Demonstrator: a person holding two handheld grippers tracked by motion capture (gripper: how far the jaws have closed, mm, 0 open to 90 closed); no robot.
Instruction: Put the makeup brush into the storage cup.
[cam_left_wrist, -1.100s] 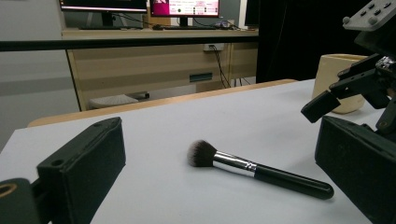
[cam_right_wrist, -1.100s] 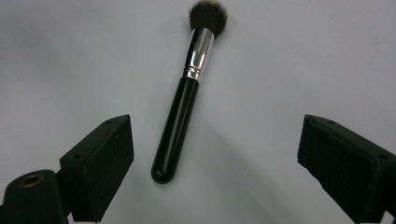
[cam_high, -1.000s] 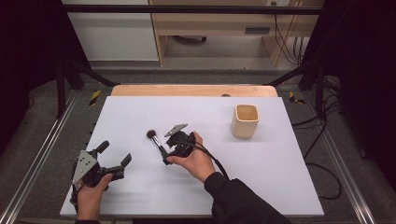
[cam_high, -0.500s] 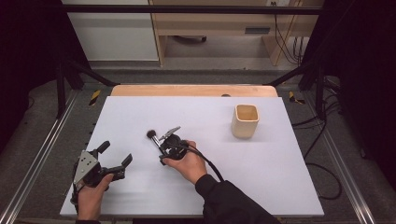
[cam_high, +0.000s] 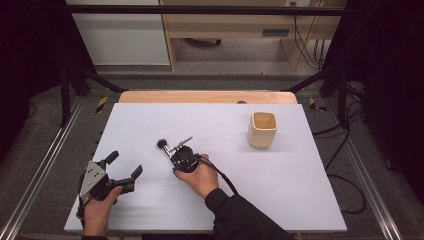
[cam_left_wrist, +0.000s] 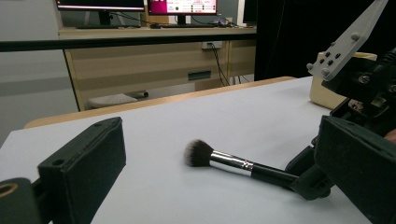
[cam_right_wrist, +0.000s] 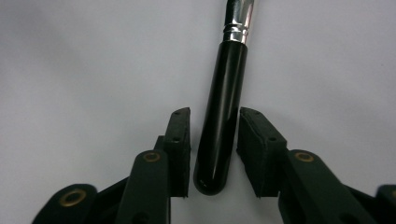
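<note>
Counting what lies on the worktop (cam_high: 300, 200), I find one brush (cam_high: 165, 148) and one cup (cam_high: 262, 129), plus my two grippers. The cup stands upright toward the far right, well apart from the brush, and the white sheet between them is bare.

My right gripper (cam_right_wrist: 214, 140) is down at the brush, near the middle of the worktop. Its fingers (cam_right_wrist: 180, 149) are apart, one on each side of the black handle, with a narrow gap showing on both sides, so they straddle the handle without pressing it. The rounded end of the handle lies between the fingers, close to their base, and the silver collar and the bristles point away from me. From above, the brush lies flat with its dark bristle head toward the far left and its handle running under my right hand (cam_high: 200, 175).

My left gripper (cam_high: 125, 167) rests near the front left corner, well apart from the brush, its fingers (cam_left_wrist: 88, 163) spread wide with nothing between them. Along those fingers I see the brush lying sideways on the sheet, its bristles to the left, its handle ending at the other gripper. Behind it the cup is partly hidden by that gripper's grey plate (cam_left_wrist: 348, 39).
</note>
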